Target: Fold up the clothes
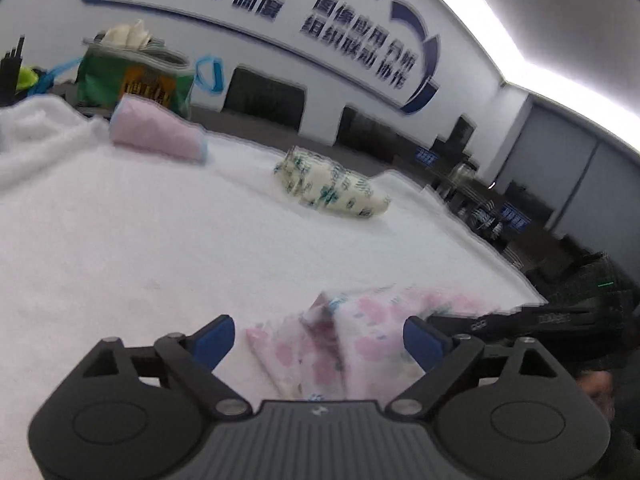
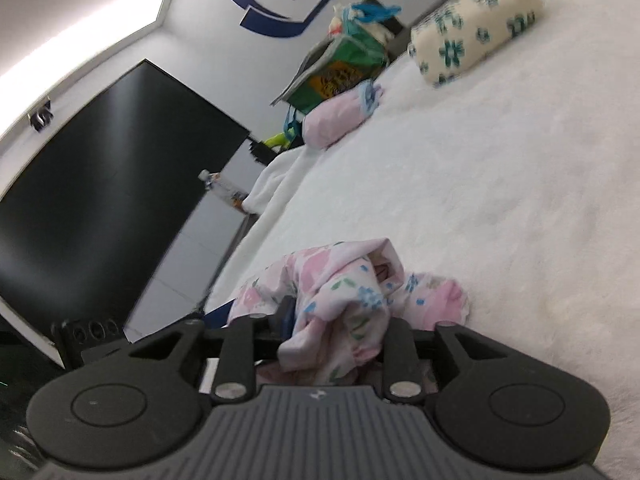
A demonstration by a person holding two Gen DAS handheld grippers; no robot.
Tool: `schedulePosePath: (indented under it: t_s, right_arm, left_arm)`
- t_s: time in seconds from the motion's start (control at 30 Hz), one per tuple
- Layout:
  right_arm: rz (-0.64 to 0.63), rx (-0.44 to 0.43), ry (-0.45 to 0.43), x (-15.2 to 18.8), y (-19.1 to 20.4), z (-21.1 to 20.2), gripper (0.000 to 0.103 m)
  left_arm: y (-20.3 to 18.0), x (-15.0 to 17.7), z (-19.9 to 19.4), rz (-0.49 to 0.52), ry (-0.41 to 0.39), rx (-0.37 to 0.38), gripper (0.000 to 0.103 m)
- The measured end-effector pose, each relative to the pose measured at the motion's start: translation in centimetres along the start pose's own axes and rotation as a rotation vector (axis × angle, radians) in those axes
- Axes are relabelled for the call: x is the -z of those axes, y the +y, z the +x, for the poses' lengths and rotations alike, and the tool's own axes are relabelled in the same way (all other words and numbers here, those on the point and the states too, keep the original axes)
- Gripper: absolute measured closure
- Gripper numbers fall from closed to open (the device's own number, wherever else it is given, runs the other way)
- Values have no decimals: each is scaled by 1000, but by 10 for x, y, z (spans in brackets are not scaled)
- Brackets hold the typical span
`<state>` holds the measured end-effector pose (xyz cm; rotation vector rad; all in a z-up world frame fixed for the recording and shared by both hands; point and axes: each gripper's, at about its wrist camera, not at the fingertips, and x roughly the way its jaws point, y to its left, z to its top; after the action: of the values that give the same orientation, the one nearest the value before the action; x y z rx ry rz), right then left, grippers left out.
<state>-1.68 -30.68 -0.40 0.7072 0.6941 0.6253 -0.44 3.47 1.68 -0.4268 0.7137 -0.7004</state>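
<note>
- Floral garment (image 2: 344, 300) lies crumpled at lower centre on the white cover (image 2: 520, 200); right gripper (image 2: 334, 320) has its jaws clamped on the cloth
- Left gripper (image 1: 320, 340) hangs above it, jaws spread wide, empty
- Pink roll (image 1: 156, 130) upper left; patterned bundle (image 1: 332, 184) at centre; green bag (image 1: 136, 80) behind

On the counter (image 1: 120, 240) a crumpled garment (image 2: 344, 292) lies nearest, two folded bundles (image 1: 158, 130) (image 1: 332, 188) farther back, a bag (image 1: 136, 76) behind them.
</note>
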Motion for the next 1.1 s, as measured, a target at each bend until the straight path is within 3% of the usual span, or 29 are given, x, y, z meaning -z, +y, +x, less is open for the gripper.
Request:
schedulePosePath:
  t_s: [0.03, 0.1, 0.17, 0.27, 0.37, 0.4, 0.43, 0.47, 0.5, 0.57, 0.6, 0.67, 0.73, 0.77, 0.83, 0.87, 0.9, 0.97, 1.03, 1.1]
  right_arm:
    - [-34, 25, -20, 1, 6, -5, 64]
    - [-114, 98, -77, 6, 19, -16, 42]
    - [-191, 183, -142, 13, 28, -28, 30]
    - [-210, 285, -230, 23, 31, -41, 29]
    - [-121, 248, -248, 28, 23, -41, 29]
    - [-104, 253, -229, 28, 21, -34, 29]
    - [-87, 259, -210, 28, 19, -27, 30]
    - [-71, 263, -191, 28, 17, -21, 37]
    - [-62, 254, -165, 27, 16, -13, 53]
    - [-20, 219, -115, 25, 14, -2, 78]
    - [6, 200, -89, 22, 13, 3, 82]
    - [53, 171, -50, 17, 11, 9, 82]
    - [90, 165, -25, 12, 6, 13, 80]
    - [94, 165, -20, 9, 5, 13, 74]
    - [-14, 182, -39, 8, 17, 0, 63]
    - [-102, 192, -66, 9, 27, -10, 49]
    - [-200, 202, -92, 10, 36, -20, 34]
    - [-373, 207, -124, 10, 49, -35, 21]
    - [-525, 196, -140, 8, 58, -45, 21]
    - [-605, 166, -105, 2, 58, -41, 18]
  left_arm:
    - [-1, 1, 3, 8, -2, -20, 12]
    - [-3, 2, 10, 23, -6, -60, 15]
    - [-6, 3, 16, 39, -10, -100, 21]
    - [-6, 3, 25, 46, -10, -140, 22]
    - [-2, 4, 26, 8, 1, -122, 24]
    - [-2, 3, 26, -8, 6, -113, 29]
    - [-1, 3, 26, -24, 10, -104, 34]
    - [0, 3, 26, -40, 14, -95, 52]
    - [1, 3, 26, -56, 18, -86, 75]
    - [5, 3, 24, -113, 34, -57, 87]
    - [7, 4, 21, -135, 33, -57, 87]
    - [12, 7, 15, -176, 30, -56, 87]
    - [21, 8, 13, -206, 23, -54, 75]
    - [26, 8, 9, -214, 18, -57, 65]
    - [27, 6, -7, -165, -16, -74, 59]
    - [25, 4, -16, -127, -43, -80, 52]
    - [21, 1, -22, -84, -64, -77, 41]
    - [12, -6, -30, 4, -103, -57, 25]
    - [2, -13, -26, 82, -136, -14, 24]
    - [-5, -15, -12, 125, -115, -8, 24]
